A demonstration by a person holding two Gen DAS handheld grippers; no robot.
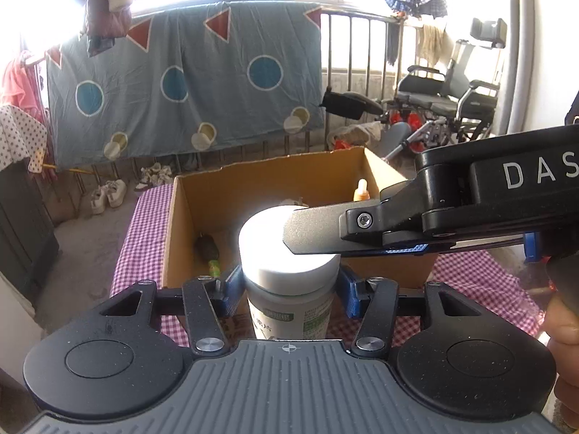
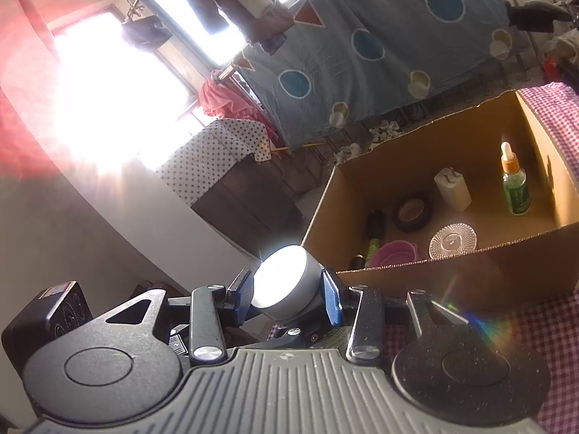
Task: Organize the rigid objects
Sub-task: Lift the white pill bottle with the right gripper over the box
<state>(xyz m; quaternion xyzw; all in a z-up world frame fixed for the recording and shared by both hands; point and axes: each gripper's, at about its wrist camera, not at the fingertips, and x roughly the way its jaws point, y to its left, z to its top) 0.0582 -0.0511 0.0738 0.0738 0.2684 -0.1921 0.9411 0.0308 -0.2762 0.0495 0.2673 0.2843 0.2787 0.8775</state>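
A white bottle (image 1: 289,311) with a green label and a wide white cap (image 1: 267,246) stands upright between my left gripper's (image 1: 289,289) blue pads, which press on it just under the cap. My right gripper (image 1: 307,249) reaches in from the right, one black finger (image 1: 315,231) lying across the cap. In the right wrist view the right gripper (image 2: 286,294) is shut on the cap (image 2: 278,282), a pad on each side. The bottle hangs near the front wall of an open cardboard box (image 1: 202,195).
The box (image 2: 416,166) holds a dropper bottle (image 2: 514,181), a white plug (image 2: 452,188), a tape roll (image 2: 412,213), a glass dish (image 2: 452,240), a pink bowl (image 2: 394,253) and a screwdriver (image 1: 208,249). It stands on a purple checked cloth (image 1: 141,238). A hand (image 1: 564,332) is at the right edge.
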